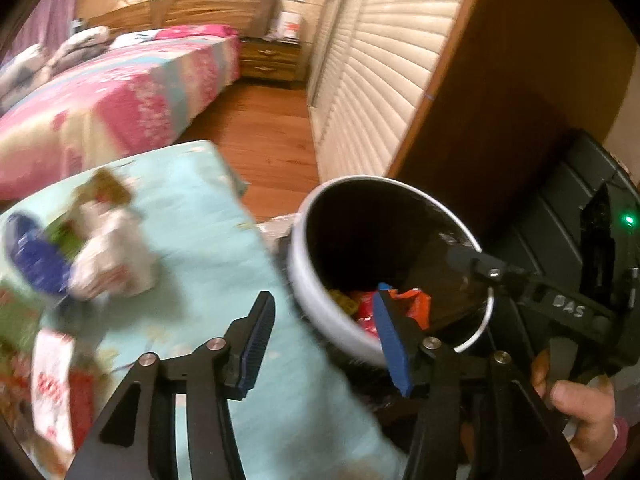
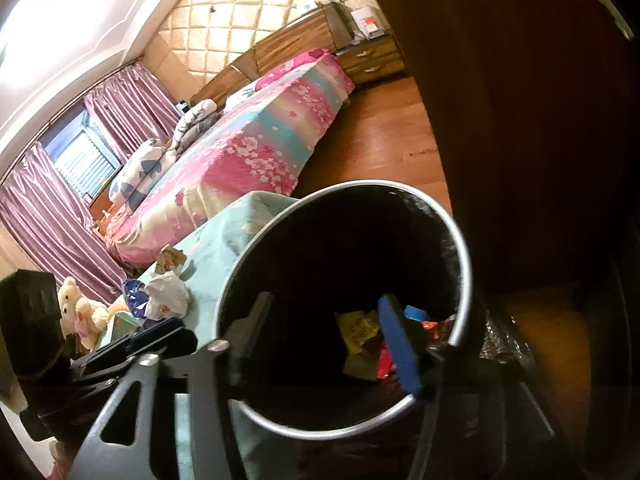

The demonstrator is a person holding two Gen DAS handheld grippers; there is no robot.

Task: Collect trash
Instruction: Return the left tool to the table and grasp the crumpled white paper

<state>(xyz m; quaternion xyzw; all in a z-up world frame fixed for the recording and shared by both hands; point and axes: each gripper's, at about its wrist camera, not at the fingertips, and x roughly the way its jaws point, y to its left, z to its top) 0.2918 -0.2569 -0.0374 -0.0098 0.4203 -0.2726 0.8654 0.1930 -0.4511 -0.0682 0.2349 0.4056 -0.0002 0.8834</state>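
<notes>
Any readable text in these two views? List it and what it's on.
"DAS": raised letters on the right gripper body, left wrist view.
Red print on the white wrapper on the table: too blurred to read.
Print on the yellow packet in the trash bin: too small to read.
Nothing else legible.

Left tongs [image 1: 324, 344] spread wide and empty, right tongs [image 2: 324, 340] likewise spread apart, nothing gripped
</notes>
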